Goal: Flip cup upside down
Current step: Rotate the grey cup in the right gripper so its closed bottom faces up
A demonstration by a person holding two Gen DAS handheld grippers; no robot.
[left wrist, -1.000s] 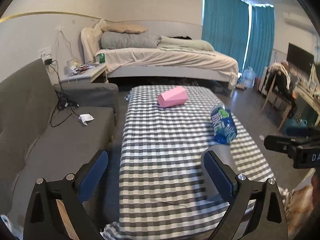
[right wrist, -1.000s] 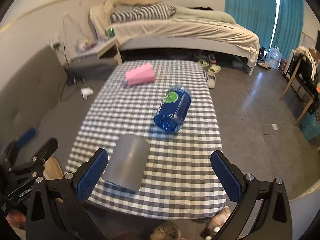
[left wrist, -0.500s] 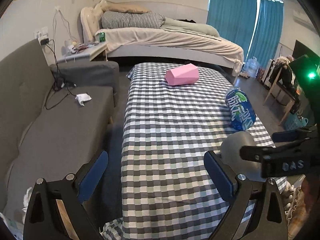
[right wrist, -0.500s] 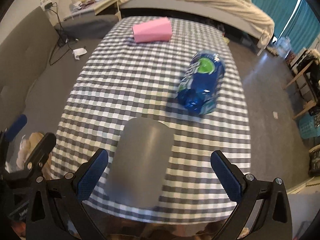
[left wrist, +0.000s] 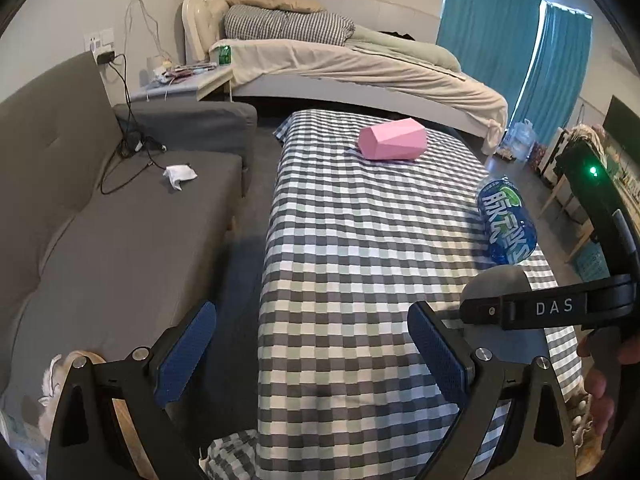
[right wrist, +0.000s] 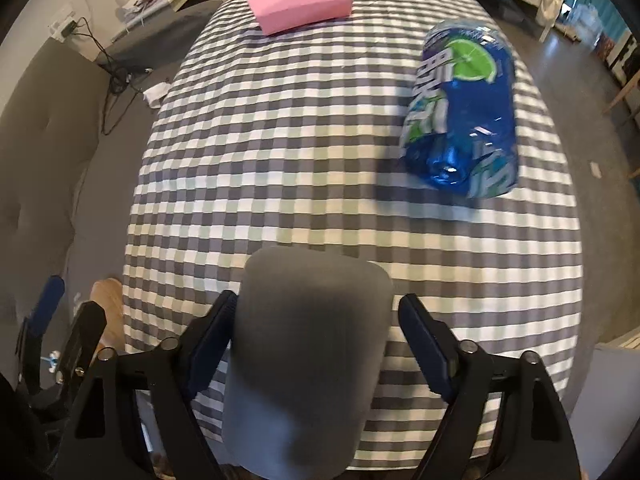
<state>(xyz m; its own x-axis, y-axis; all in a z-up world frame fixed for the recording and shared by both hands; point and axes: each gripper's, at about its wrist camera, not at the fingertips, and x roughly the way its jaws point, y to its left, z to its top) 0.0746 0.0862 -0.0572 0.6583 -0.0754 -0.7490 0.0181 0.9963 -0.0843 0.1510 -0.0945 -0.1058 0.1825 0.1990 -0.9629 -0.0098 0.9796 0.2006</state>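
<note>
The grey cup (right wrist: 308, 352) lies on its side near the bench (right wrist: 320, 128) edge, sitting between the right gripper (right wrist: 314, 344)'s fingers, which bracket it: the left finger looks to touch its wall, the right one stands just off it, so no firm grasp yet. The left gripper (left wrist: 312, 352) hangs spread and empty off to the side. Judging from this, gripping, lifting, turning and setting the cup mouth-down all remain.
</note>
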